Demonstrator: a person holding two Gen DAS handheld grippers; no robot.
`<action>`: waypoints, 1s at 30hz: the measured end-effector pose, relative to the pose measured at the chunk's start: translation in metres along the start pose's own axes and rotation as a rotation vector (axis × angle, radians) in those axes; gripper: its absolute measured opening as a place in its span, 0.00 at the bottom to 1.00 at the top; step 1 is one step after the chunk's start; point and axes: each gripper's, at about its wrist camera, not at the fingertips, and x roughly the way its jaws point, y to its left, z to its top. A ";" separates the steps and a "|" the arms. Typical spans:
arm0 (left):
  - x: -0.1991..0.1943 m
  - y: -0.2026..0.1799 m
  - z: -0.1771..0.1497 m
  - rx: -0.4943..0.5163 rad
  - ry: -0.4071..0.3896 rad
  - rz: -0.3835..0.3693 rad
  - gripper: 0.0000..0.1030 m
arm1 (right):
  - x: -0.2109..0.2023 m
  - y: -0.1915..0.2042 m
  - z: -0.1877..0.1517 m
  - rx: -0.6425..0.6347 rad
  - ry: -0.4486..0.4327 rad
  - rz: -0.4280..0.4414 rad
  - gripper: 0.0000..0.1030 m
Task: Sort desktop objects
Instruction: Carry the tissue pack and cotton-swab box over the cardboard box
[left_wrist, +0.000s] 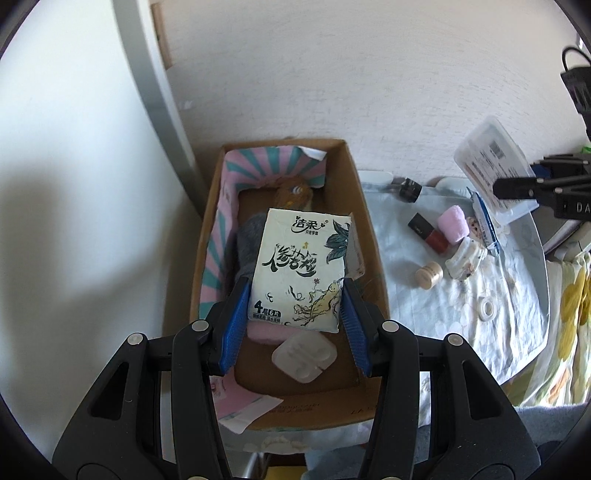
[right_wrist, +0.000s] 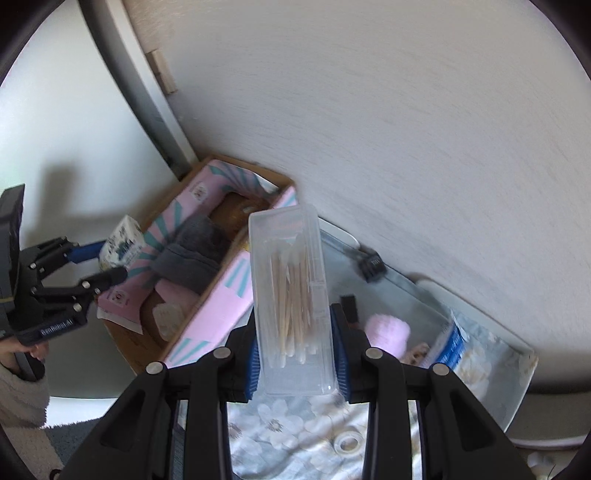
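Observation:
My left gripper (left_wrist: 293, 295) is shut on a white tissue pack (left_wrist: 301, 267) with black writing and holds it over the open cardboard box (left_wrist: 365, 236). The pack also shows in the right wrist view (right_wrist: 122, 242), above the box's left wall. My right gripper (right_wrist: 295, 332) is shut on a clear plastic box of cotton swabs (right_wrist: 291, 295), held above the floral cloth right of the cardboard box (right_wrist: 288, 181); that swab box shows in the left wrist view (left_wrist: 495, 170) too.
The cardboard box holds a grey cloth (right_wrist: 192, 254), a pink striped liner (left_wrist: 221, 236) and a clear case (left_wrist: 304, 356). On the floral cloth (left_wrist: 461, 306) lie a lipstick (left_wrist: 428, 232), pink roll (left_wrist: 453, 223), small jar (left_wrist: 429, 275), tape ring (left_wrist: 488, 306) and black cap (left_wrist: 410, 190). A wall stands behind.

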 end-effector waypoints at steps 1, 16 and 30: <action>0.000 0.003 -0.001 -0.005 0.001 -0.001 0.43 | 0.001 0.005 0.004 -0.009 -0.001 0.006 0.30; -0.006 0.026 -0.012 -0.062 -0.020 -0.017 0.43 | 0.019 0.063 0.047 -0.117 0.009 0.052 0.30; 0.010 0.022 -0.016 -0.036 0.010 -0.048 0.43 | 0.082 0.090 0.073 -0.056 0.112 0.194 0.30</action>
